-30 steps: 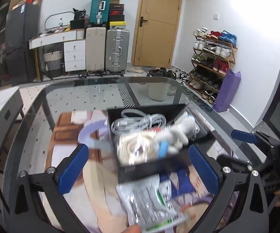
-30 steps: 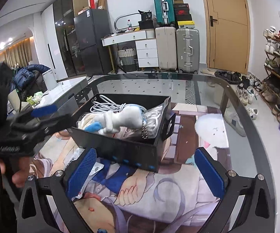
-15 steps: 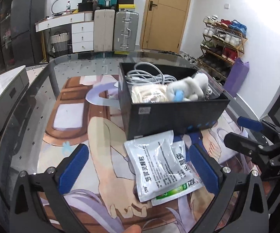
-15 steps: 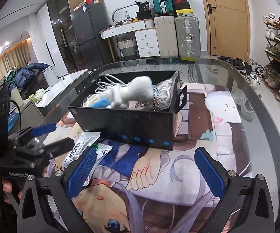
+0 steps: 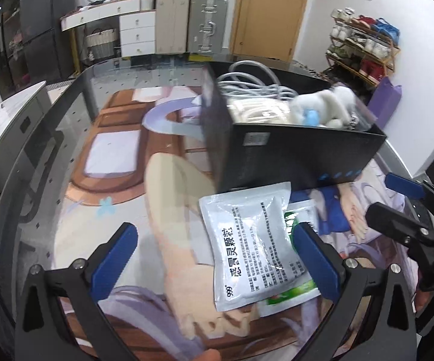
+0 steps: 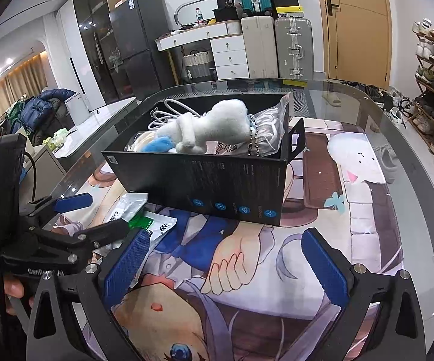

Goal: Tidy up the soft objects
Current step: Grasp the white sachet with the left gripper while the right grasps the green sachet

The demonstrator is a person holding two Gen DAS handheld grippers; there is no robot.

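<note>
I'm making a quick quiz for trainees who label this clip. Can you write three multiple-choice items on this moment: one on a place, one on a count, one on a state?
1. Where does the white plush toy lie?
A. In the black box
B. On the mat beside the box
C. In the left gripper

2. How many sachets lie in front of the box, as far as can be seen?
A. None
B. Two
C. Five

3. How do the jaws of the left gripper stand?
A. Shut on a sachet
B. Shut on the cable
C. Open, holding nothing

Answers:
1 A: the toy rests on top of the cable and bags inside the box.
2 B: a silver sachet overlaps a green and white sachet on the mat.
3 C: the blue pads stand wide apart, with the silver sachet lying loose between them.
</note>
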